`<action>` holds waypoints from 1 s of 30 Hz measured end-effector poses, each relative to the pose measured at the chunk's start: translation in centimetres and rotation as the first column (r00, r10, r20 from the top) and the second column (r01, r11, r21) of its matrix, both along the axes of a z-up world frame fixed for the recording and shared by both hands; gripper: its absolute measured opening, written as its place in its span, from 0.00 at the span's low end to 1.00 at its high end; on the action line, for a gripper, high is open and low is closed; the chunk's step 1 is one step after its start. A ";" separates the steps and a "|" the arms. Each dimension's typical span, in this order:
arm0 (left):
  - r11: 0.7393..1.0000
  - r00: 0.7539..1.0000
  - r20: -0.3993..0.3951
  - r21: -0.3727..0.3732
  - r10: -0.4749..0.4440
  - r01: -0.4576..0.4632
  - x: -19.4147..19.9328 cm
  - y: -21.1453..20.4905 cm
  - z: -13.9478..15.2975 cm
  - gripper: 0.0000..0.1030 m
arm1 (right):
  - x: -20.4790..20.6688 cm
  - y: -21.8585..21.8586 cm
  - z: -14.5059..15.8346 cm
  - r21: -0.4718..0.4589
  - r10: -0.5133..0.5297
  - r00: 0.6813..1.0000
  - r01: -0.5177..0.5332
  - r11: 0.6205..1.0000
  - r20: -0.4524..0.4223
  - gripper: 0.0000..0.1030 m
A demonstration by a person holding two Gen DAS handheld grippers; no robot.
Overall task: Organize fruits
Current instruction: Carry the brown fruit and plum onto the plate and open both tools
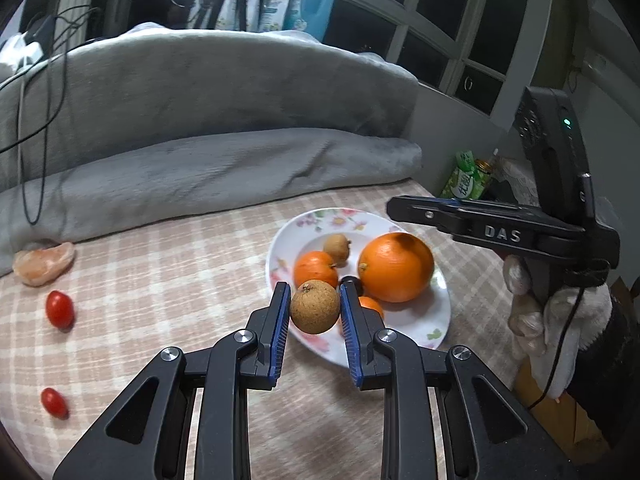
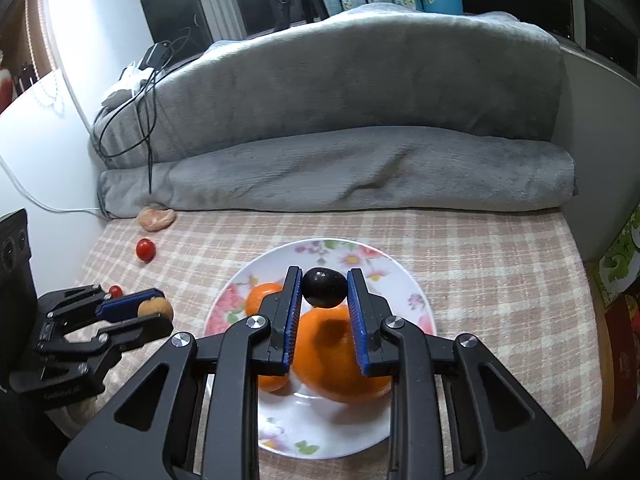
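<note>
My left gripper (image 1: 315,300) is shut on a round brown fruit (image 1: 315,307), held over the near rim of a flowered plate (image 1: 280,240). A large orange (image 1: 396,266), small oranges (image 1: 316,268), a small brown fruit (image 1: 337,247) and a dark round thing (image 1: 354,282) lie on that plate. In the right wrist view my right gripper (image 2: 324,280) is shut on a dark plum-like fruit (image 2: 324,288) above the plate (image 2: 360,252) and the large orange (image 2: 340,356). The left gripper (image 2: 156,312) shows at the left with its brown fruit (image 2: 154,307).
Two cherry tomatoes (image 1: 60,309) (image 1: 54,402) and a peeled citrus piece (image 1: 44,262) lie on the checked cloth (image 1: 180,272) left of the plate. A rolled grey blanket (image 2: 340,168) runs along the back. Green cartons (image 1: 466,178) stand at the right edge. A gloved hand (image 1: 560,320) holds the right gripper (image 1: 394,205).
</note>
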State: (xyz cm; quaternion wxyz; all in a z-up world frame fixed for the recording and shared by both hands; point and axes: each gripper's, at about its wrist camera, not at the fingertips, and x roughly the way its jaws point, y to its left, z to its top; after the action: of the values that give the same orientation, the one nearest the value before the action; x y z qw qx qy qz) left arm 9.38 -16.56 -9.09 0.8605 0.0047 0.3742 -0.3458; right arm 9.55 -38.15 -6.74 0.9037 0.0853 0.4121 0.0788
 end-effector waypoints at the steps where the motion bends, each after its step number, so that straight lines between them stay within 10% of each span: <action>1: 1.000 1.000 0.001 0.003 -0.005 0.005 -0.1 -0.3 0.0 0.23 | 0.1 -0.2 0.0 0.003 -0.002 1.000 0.002 1.000 0.000 0.23; 30: 0.998 0.998 0.010 0.013 -0.062 0.062 -1.0 -3.2 0.0 0.27 | 1.6 -0.8 -1.0 0.062 0.013 0.999 -0.011 0.998 -0.032 0.30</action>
State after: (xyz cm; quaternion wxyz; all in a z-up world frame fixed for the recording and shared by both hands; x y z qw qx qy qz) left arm 8.42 -19.73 -9.13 0.8513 0.0236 0.3714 -0.3699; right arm 11.14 -38.95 -7.70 0.8933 0.1123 0.4246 0.0954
